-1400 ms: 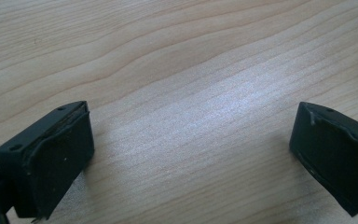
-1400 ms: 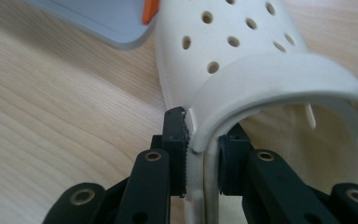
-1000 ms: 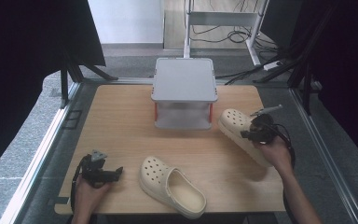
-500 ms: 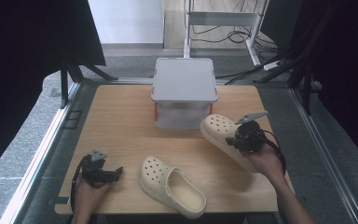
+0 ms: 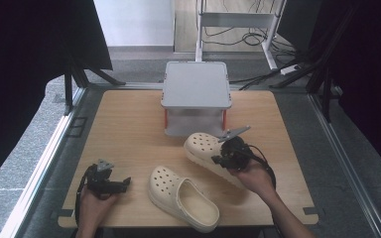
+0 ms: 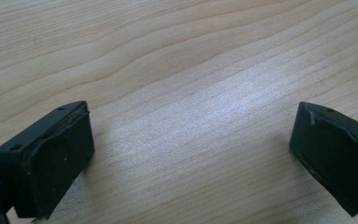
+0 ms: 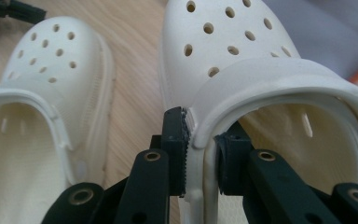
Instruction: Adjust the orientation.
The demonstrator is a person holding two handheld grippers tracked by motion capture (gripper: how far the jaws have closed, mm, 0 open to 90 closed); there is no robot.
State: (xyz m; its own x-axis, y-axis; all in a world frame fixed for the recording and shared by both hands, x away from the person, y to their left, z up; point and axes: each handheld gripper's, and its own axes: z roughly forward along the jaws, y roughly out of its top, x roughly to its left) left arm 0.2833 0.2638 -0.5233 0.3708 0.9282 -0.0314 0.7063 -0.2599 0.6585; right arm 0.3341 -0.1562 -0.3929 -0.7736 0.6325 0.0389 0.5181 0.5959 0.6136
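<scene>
Two cream perforated clogs were on record. My right tongs (image 5: 224, 157) pinched the held clog (image 5: 204, 150) by the side wall of its collar, one jaw outside and the other inside the opening, as the right gripper view (image 7: 200, 154) made plain; the held clog (image 7: 261, 84) was gripped firmly, toe pointing away from me. It sat just in front of the grey two-tier stand (image 5: 196, 89), tilted, with its toe toward that stand; whether its sole touched the wooden surface (image 5: 124, 129) I could not tell. One further item, the resting clog (image 5: 181, 197), lay flat on the surface near my edge, between my two hands, toe toward the far left and heel opening toward me; in the right gripper view the resting clog (image 7: 42, 93) appeared just beside the held one, not touching it. My left tongs (image 5: 114, 184) rested low over the surface at the near left corner, jaws spread wide with nothing between them, bare wood (image 6: 186, 93) showing in the gap.
</scene>
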